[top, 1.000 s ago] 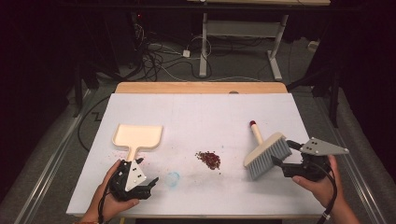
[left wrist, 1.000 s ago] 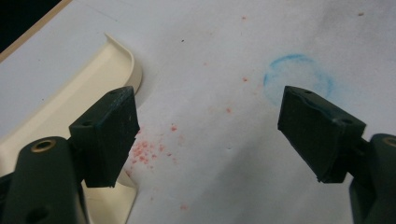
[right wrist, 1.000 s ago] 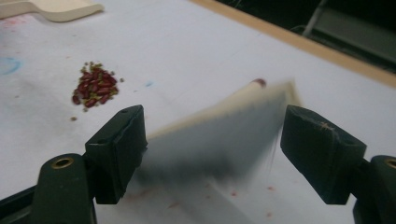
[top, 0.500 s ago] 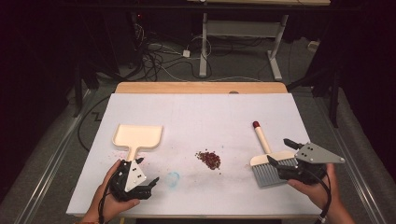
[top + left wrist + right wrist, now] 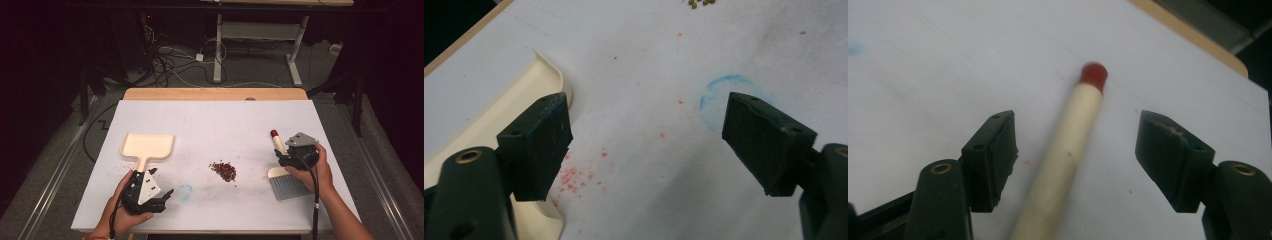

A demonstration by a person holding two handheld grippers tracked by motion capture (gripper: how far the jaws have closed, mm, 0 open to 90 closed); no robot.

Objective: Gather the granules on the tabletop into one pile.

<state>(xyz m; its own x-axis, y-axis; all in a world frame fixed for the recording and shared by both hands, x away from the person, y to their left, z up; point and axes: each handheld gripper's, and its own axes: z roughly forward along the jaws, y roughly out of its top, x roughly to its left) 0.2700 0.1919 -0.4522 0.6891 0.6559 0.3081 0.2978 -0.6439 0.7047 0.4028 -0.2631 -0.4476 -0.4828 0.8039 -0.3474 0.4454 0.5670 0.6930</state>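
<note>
Brush (image 5: 282, 172): on the white table (image 5: 210, 115) at its right side, bristle head toward the person, red-tipped handle pointing away. Crumbs (image 5: 223, 170) mid-table, well apart from it; dustpan (image 5: 147, 146) at left.

High view. Right gripper (image 5: 286, 156) now low over the brush handle, just behind the red tip; a second ago off to the right of the brush, beyond its head, and higher. Brush turned since then: earlier slanted with its head off to the right, now nearly straight fore and aft. Left gripper (image 5: 162, 196) at the near left, unmoved against both earlier frames, beside the dustpan handle and a faint blue ring (image 5: 185, 191) on the table.

Left gripper view. Jaws spread wide, nothing between them but bare table with red specks. Dustpan rim (image 5: 551, 70) behind the left jaw; blue ring (image 5: 719, 97) by the right jaw. No contact with the pan evident.

Right gripper view. Handle (image 5: 1063, 155) running up between the jaws, red tip (image 5: 1093, 74) beyond them. Jaws have just been closing, yet a gap remains on either side: handle straddled, not pinched. Pads not pressing.

Judgement: reach for the brush complete, grasp in progress, not secured. Handle off-centre, closer to the left jaw, so a sideways nudge of the brush likely on closing. Sweeping not begun; crumbs undisturbed, dustpan not yet taken up.
</note>
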